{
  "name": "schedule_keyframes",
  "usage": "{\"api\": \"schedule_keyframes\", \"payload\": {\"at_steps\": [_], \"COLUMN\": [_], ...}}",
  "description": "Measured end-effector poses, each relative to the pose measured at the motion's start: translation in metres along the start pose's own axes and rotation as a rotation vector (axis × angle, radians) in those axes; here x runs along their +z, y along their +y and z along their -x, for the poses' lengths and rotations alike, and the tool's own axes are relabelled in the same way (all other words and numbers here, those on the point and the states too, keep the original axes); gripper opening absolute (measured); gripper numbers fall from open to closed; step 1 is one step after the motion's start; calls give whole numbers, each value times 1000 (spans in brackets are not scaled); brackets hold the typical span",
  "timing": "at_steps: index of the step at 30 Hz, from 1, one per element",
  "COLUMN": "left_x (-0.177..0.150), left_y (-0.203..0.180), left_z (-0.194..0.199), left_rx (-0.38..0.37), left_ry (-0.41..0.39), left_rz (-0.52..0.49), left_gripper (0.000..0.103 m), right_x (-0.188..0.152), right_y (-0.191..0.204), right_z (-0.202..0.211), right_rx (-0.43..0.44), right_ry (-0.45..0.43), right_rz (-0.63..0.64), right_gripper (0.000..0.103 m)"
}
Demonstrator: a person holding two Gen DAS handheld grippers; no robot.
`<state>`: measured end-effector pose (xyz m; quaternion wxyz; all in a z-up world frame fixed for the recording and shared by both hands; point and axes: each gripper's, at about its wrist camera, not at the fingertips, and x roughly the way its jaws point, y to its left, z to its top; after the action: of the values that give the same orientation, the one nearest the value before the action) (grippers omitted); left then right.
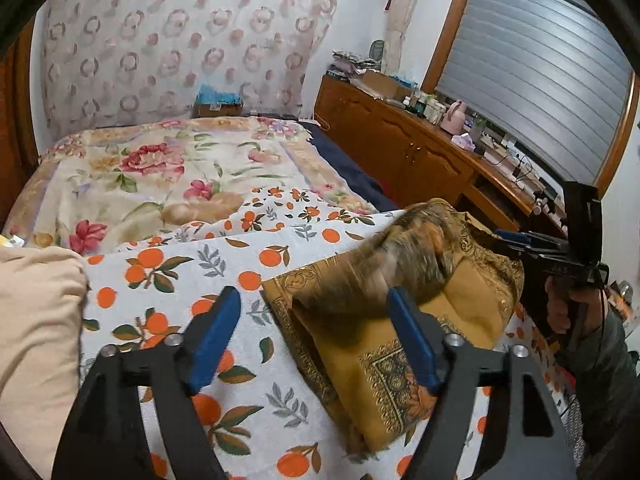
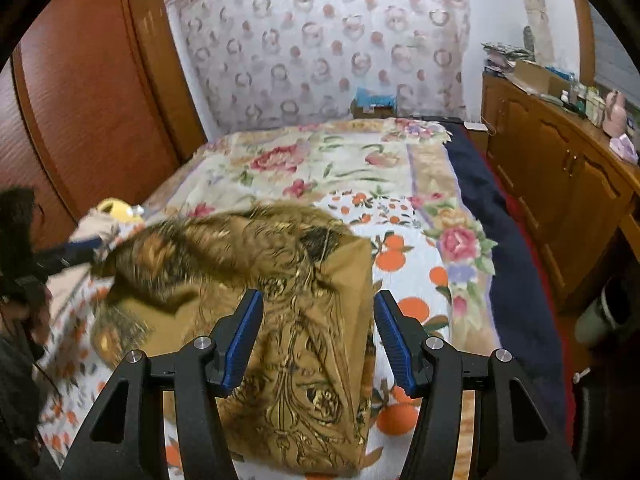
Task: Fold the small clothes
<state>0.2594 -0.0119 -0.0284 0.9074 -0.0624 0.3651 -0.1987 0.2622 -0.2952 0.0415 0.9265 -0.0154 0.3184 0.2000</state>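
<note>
A mustard-brown cloth with gold ornament (image 1: pixel 400 320) lies partly folded on the orange-print sheet (image 1: pixel 200 272) of the bed. Its upper flap is blurred with motion. My left gripper (image 1: pixel 316 336) is open and empty, its right finger over the cloth's near edge. In the right wrist view the same cloth (image 2: pixel 304 340) lies between and beyond my open right gripper (image 2: pixel 318 340), which holds nothing. The right gripper also shows at the right edge of the left wrist view (image 1: pixel 560 256), and the left gripper at the left edge of the right wrist view (image 2: pixel 68 252).
A floral quilt (image 1: pixel 168 168) covers the far half of the bed. A beige pillow (image 1: pixel 36 320) lies at the left. A wooden cabinet (image 1: pixel 420 148) with clutter on top runs along the right. A wooden wardrobe (image 2: pixel 92 88) stands at the left.
</note>
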Motion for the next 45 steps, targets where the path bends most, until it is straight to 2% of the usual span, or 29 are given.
{"api": "schedule_keyframes", "payload": {"at_steps": [2, 8, 12, 19, 26, 28, 29, 30, 32, 33, 34, 38, 40, 41, 42, 45], "left_x": [-3, -2, 1, 0, 0, 0, 0, 0, 1, 2, 2, 4, 5, 5, 4, 3], "left_y": [-1, 4, 8, 10, 9, 8, 7, 5, 4, 3, 4, 1, 1, 1, 1, 2], "left_z": [-4, -37, -57, -82, -86, -86, -85, -85, -83, -84, -82, -75, -75, -76, -77, -81], "left_rx": [8, 24, 52, 56, 50, 20, -5, -21, -25, -33, -45, -67, -61, -59, -55, -56], "left_ry": [17, 91, 132, 180, 174, 173, 173, 175, 165, 165, 163, 142, 143, 145, 147, 161], "left_rz": [-11, -1, 0, 2, 9, 16, 20, 22, 11, 10, 17, 16, 19, 19, 20, 35], "left_gripper": [77, 77, 77, 77, 77, 77, 75, 66, 46, 30, 19, 15, 15, 15, 15, 15], "right_x": [3, 21, 22, 17, 16, 17, 17, 17, 17, 17, 17, 16, 15, 15, 15, 15], "right_y": [4, -3, -5, -4, -9, -9, -9, -9, -9, -10, -10, -9, -7, -6, -4, 0], "right_z": [-3, -19, -26, -34, -40, -41, -41, -42, -43, -43, -44, -46, -47, -47, -48, -48], "right_rx": [-9, -107, -82, -71, -56, -54, -53, -53, -51, -49, -47, -30, 2, 28, 36, 34], "right_ry": [17, 45, 56, 70, 73, 73, 73, 72, 73, 73, 72, 73, 77, 84, 88, 98], "right_rz": [19, 33, -11, -27, -41, -43, -43, -43, -42, -43, -43, -34, -31, -30, -22, 25], "right_gripper": [60, 60, 60, 61, 61, 61, 61, 61, 61, 61, 61, 60, 51, 51, 50, 40]}}
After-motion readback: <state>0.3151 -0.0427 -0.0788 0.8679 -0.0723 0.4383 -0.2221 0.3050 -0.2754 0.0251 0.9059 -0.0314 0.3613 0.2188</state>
